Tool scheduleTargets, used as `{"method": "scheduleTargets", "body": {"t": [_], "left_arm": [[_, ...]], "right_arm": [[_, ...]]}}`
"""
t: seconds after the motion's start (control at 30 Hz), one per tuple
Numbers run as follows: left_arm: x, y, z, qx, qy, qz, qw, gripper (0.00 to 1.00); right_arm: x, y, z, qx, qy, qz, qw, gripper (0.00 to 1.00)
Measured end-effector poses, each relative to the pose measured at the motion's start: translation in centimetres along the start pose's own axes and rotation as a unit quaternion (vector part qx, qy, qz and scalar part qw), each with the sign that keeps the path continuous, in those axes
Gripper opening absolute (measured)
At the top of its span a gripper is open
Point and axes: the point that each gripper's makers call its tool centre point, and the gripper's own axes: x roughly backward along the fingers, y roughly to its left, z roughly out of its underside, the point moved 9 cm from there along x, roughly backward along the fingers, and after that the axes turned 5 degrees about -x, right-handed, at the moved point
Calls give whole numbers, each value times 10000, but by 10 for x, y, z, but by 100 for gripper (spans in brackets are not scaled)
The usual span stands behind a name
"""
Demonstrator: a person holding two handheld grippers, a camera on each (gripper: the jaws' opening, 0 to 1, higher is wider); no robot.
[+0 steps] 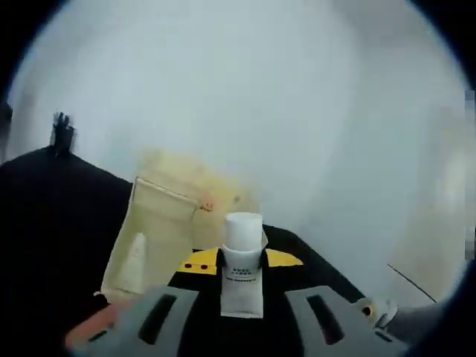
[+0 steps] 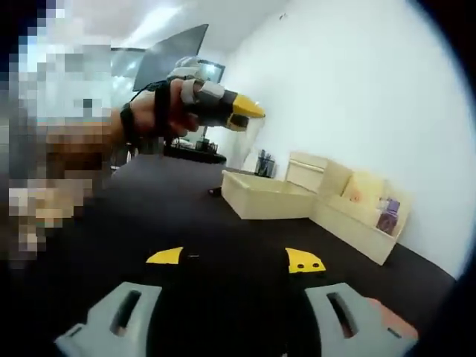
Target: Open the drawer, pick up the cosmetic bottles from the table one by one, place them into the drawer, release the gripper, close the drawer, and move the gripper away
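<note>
Left gripper (image 1: 242, 312) clamped the white cylindrical cosmetic bottle (image 1: 242, 264) upright; the pale wooden open drawer (image 1: 152, 238) lay ahead-left. Right gripper (image 2: 234, 260) gaped wide.

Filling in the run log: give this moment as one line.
left gripper: shut on white bottle | right gripper: open, nothing held | drawer: open | phase: carrying bottle

Office-like room: white walls (image 2: 357, 89), ceiling lights (image 2: 160, 18), black table (image 2: 186, 216).
</note>
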Motion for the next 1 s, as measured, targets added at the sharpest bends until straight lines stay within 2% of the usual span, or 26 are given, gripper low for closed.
{"method": "scheduleTargets", "body": {"t": [0.03, 0.13, 0.23, 0.3, 0.4, 0.47, 0.57, 0.67, 0.8, 0.87, 0.93, 1.0], "left_arm": [[-2, 0, -1, -76, 143, -1, 9999, 18], [-10, 0, -3, -141, 283, -34, 9995, 18], [-17, 3, -2, -184, 499, -54, 9986, 18], [-20, 4, -1, -211, 621, -54, 9978, 18], [-24, 8, -1, -197, 785, -76, 9967, 18], [-26, 12, -3, -229, 847, -118, 9961, 18], [-29, 18, -8, -204, 882, -137, 9958, 18], [-29, 22, -13, -190, 901, -172, 9956, 18], [-29, 24, -15, -220, 893, -168, 9956, 18], [-28, 24, -15, -268, 907, -163, 9954, 18], [-29, 26, -16, -271, 928, -148, 9952, 18], [-29, 28, -18, -274, 920, -126, 9953, 18]], "right_arm": [[0, 0, 0, 1, 6, -3, 10000, 47], [-1, -2, -8, -81, 116, -110, 9998, 47], [1, 0, -16, 174, 452, -318, 9983, 47], [3, -1, -25, 317, 529, -383, 9974, 47], [7, -3, -36, 290, 524, -421, 9973, 47], [9, -6, -44, 295, 546, -468, 9970, 47], [11, -11, -53, 541, 757, -488, 9945, 47], [10, -20, -67, 667, 818, -450, 9934, 47], [-3, -30, -86, 919, 986, -554, 9893, 47], [-14, -37, -100, 1212, 995, -566, 9860, 48], [-24, -42, -113, 1225, 1017, -595, 9855, 48], [-33, -43, -116, 1396, 1420, -916, 9757, 48]]}}
